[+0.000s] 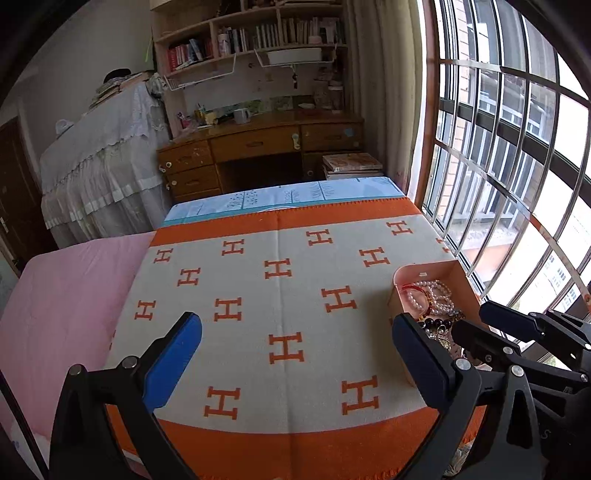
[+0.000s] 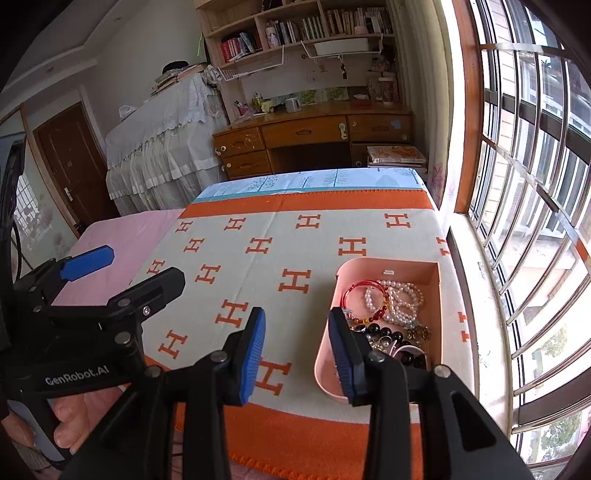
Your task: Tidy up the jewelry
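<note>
Both the left gripper (image 1: 297, 363) and right gripper (image 2: 297, 354) are being held open and empty. Beside the right jaws, the pink tray (image 2: 391, 263) is already holding the bracelets (image 2: 391, 299); seemingly, sorting is being concluded, and only withdrawal is being called for.

Wooden desk (image 1: 258, 142), bookshelf (image 1: 251, 33), barred window (image 1: 517, 166), patterned blanket (image 1: 258, 295).

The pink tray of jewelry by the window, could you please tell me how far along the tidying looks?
Done: the pearl strands, red bangle and dark beads all lie in the pink tray, and no jewelry shows on the blanket. In hand: nothing; both tongs are open and empty. Left: possibly untangling the heap.
</note>
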`<action>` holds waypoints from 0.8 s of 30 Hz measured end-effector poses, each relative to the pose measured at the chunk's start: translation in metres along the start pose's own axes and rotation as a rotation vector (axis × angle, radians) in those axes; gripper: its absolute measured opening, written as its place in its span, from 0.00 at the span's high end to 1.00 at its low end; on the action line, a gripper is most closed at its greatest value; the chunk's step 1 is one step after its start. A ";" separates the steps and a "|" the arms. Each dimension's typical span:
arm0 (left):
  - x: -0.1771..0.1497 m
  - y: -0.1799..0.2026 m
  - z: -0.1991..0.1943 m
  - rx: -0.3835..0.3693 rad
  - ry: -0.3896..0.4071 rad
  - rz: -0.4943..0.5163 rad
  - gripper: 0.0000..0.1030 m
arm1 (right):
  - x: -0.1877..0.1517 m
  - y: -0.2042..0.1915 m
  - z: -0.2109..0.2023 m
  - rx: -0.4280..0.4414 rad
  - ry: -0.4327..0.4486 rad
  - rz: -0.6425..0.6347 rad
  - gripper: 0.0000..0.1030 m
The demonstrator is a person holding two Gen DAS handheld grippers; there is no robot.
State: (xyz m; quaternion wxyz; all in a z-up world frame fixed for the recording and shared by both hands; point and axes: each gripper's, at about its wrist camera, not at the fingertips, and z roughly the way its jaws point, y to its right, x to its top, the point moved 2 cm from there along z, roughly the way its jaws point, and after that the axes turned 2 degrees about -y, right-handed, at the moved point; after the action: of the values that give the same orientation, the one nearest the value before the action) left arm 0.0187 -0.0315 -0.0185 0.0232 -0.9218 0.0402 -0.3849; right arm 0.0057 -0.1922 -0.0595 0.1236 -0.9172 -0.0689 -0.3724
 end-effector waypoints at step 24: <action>-0.018 -0.040 -0.005 0.054 0.028 -0.099 0.01 | -0.001 -0.037 0.004 0.013 0.051 -0.027 0.61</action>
State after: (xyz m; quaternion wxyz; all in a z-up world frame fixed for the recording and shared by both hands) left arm 0.0050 0.0098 -0.0251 0.0285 -0.9161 -0.0155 -0.3995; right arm -0.0004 -0.1554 -0.0559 0.1263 -0.9055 -0.0806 -0.3970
